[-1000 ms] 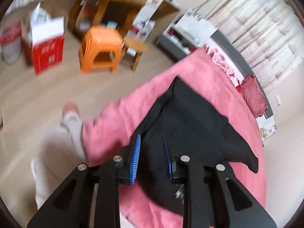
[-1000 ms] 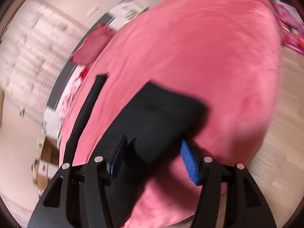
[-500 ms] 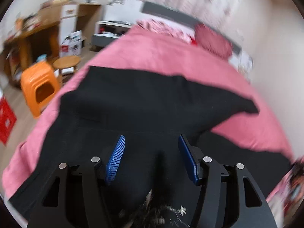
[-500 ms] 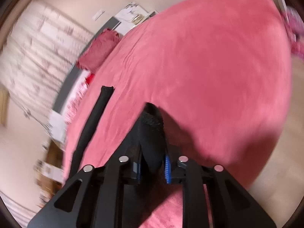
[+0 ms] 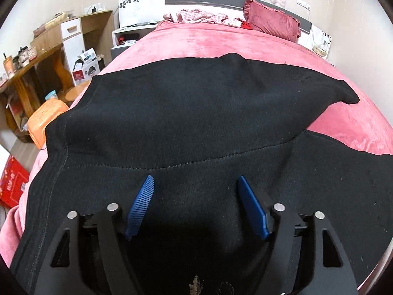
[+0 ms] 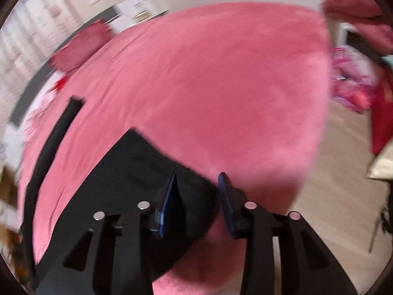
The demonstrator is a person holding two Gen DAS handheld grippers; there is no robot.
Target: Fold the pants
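Left wrist view: my left tongs [image 5: 195, 206] hang spread over the black pants [image 5: 196, 113] lying on the pink bed [image 5: 221, 41]. Right tongs [image 6: 196, 201] stand parted (blurred) around a cloth edge; next, I judge, pinch corners.

I can't read any text from here. The red box [image 5: 12, 184] on the floor at my left carries white characters, and the white carton [image 5: 84, 65] by the desk [image 5: 27, 61] has a red label, but both are too small and blurred to read.
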